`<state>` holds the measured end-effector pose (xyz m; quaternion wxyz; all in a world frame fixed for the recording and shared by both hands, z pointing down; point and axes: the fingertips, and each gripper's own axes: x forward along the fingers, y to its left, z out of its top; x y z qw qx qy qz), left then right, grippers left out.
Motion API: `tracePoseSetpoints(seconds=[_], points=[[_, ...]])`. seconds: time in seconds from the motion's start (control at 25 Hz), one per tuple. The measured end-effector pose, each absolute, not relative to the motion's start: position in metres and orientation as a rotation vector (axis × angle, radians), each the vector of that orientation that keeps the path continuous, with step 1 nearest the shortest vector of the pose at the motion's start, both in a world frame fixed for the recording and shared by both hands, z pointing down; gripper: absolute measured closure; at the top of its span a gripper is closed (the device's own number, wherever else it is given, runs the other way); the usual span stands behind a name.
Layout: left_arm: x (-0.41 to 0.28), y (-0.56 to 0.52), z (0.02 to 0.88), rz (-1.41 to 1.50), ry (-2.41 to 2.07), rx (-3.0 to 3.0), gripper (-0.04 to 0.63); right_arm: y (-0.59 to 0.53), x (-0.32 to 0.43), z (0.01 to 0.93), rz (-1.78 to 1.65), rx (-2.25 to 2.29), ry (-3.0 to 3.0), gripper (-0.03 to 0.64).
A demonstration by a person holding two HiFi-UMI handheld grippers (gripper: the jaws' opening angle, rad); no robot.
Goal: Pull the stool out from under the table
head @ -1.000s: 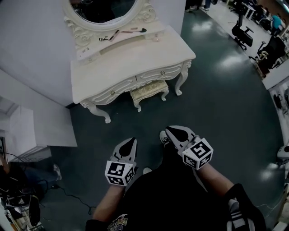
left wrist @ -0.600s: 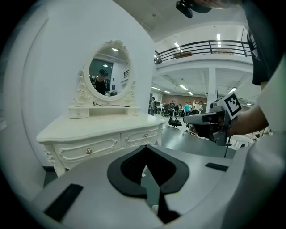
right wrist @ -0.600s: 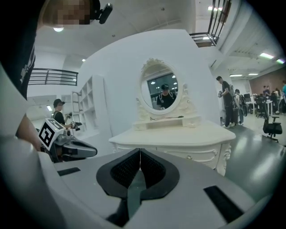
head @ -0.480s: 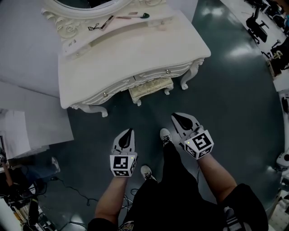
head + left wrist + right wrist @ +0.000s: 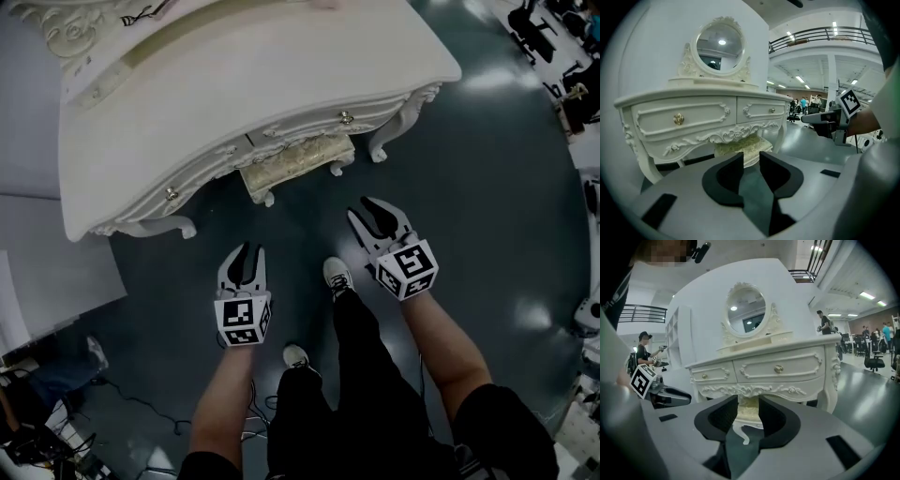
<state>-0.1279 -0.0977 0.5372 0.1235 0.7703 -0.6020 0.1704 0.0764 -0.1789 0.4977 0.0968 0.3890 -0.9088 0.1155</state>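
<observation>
A small stool (image 5: 298, 159) with a pale patterned cushion and white curved legs is tucked under the front of the white carved dressing table (image 5: 244, 84). My left gripper (image 5: 242, 255) hovers over the dark floor, short of the stool; its jaws are opening with nothing between them. To the stool's right and just short of it, my right gripper (image 5: 373, 211) is also opening, empty. In the left gripper view the stool (image 5: 740, 147) shows beyond the left gripper (image 5: 751, 157). The right gripper view frames the stool (image 5: 747, 411) through the gap of the right gripper (image 5: 748, 401).
The person's two shoes (image 5: 336, 275) stand on the dark glossy floor between the grippers. A white wall panel (image 5: 47, 272) lies to the left and cables (image 5: 141, 408) trail at lower left. Office chairs (image 5: 562, 56) stand far right. An oval mirror (image 5: 746, 310) tops the table.
The person has stepped closer to the table, so it fills more of the head view. Both grippers have advanced toward the stool. Their jaws, shut before, now stand apart.
</observation>
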Motion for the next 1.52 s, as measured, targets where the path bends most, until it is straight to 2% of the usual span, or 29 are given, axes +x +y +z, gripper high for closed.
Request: tracePoseSetpoints(seconds=[0.04, 0.16, 0.32, 0.48, 0.6, 1.04, 1.48, 1.52], points=[[-0.132, -0.105, 0.556, 0.495, -1.754, 2.230, 0.484, -0.188, 0.079, 0.516, 0.345, 1.171, -2.676, 0.466], [-0.142, -0.128, 0.610, 0.480, -1.754, 2.190, 0.440, -0.214, 0.088, 0.575, 0.359, 1.218, -2.628, 0.449], [-0.153, -0.162, 0.674, 0.480, -1.763, 2.184, 0.421, -0.249, 0.097, 0.652, 0.374, 1.257, -2.579, 0.416], [-0.164, -0.199, 0.733, 0.492, -1.795, 2.161, 0.355, -0.288, 0.106, 0.713, 0.354, 1.281, -2.539, 0.398], [-0.177, -0.219, 0.774, 0.470, -1.819, 2.115, 0.334, -0.315, 0.106, 0.754, 0.305, 1.278, -2.509, 0.390], [-0.186, -0.287, 0.862, 0.518, -1.860, 2.155, 0.318, -0.414, 0.119, 0.845, 0.203, 1.296, -2.421, 0.327], [-0.190, -0.334, 0.883, 0.494, -1.890, 2.139, 0.321, -0.454, 0.104, 0.853, 0.149, 1.316, -2.459, 0.325], [-0.190, -0.333, 0.883, 0.499, -1.888, 2.133, 0.339, -0.454, 0.104, 0.854, 0.161, 1.335, -2.457, 0.325]])
